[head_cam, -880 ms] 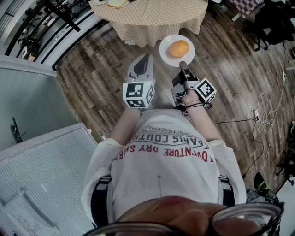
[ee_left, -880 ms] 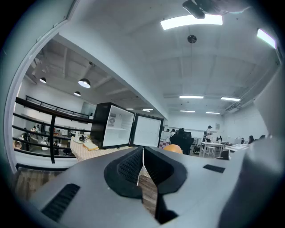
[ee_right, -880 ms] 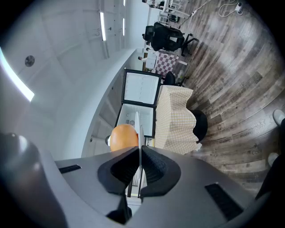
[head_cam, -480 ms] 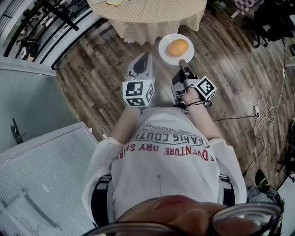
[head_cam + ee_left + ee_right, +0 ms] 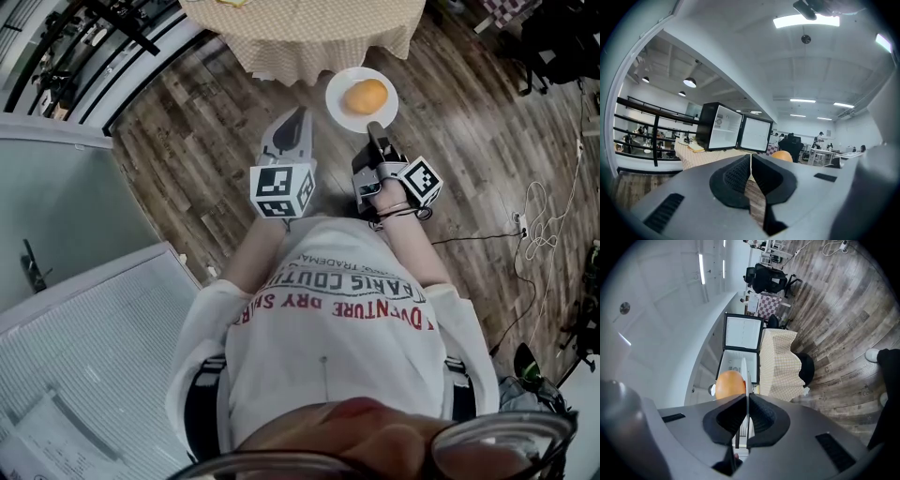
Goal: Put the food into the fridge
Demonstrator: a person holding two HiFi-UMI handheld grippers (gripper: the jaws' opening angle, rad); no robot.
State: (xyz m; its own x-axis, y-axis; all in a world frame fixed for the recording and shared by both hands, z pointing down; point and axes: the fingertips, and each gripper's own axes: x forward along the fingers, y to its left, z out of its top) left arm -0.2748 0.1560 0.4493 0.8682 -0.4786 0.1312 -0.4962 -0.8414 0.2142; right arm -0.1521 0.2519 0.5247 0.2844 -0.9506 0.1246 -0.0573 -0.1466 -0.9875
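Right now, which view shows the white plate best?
The head view: the whole round plate shows from above, bun on it, the right gripper shut on its rim. The right gripper view shows it only edge-on between the jaws. The left gripper view shows just the bun's top, no plate.

The left forearm [image 5: 255, 251] and the right forearm [image 5: 412, 246] reach forward side by side, a little apart. The left hand-held gripper [image 5: 296, 120] points ahead, nearly level, its jaws closed together with nothing between them. The right hand-held gripper [image 5: 374, 129], near it and rolled onto its side, points the same way, its jaws clamped on the near rim of a plate [image 5: 339, 108] held out in front.
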